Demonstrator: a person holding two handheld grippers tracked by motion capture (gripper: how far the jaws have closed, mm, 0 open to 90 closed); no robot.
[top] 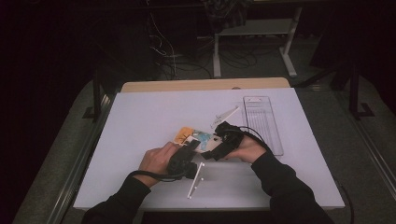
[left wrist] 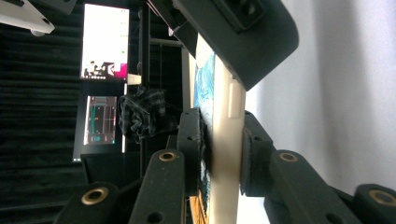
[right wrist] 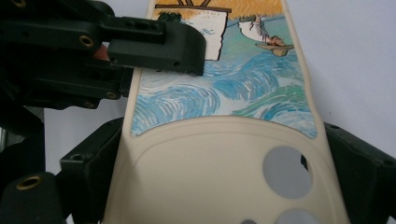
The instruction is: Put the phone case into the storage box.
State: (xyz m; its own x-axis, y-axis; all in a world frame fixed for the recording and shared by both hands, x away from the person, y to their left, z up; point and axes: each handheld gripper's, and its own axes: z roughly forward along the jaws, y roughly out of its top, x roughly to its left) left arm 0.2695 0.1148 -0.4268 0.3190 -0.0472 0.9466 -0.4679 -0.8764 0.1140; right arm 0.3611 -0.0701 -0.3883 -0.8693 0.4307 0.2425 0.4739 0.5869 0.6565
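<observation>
A cream phone case with a blue wave and orange painting on it is held over the white table near the middle. My left gripper comes in from the lower left. In the left gripper view my left gripper is shut on the phone case across its thin edge. My right gripper reaches in from the right. In the right gripper view my right gripper is shut across the width of the phone case, near its camera holes, and the left gripper bites the side.
A clear plastic tray lies flat at the right of the table. A white flat piece lies just beyond the case, and a thin white strip lies near the front edge. Dark desks and cables stand behind the table.
</observation>
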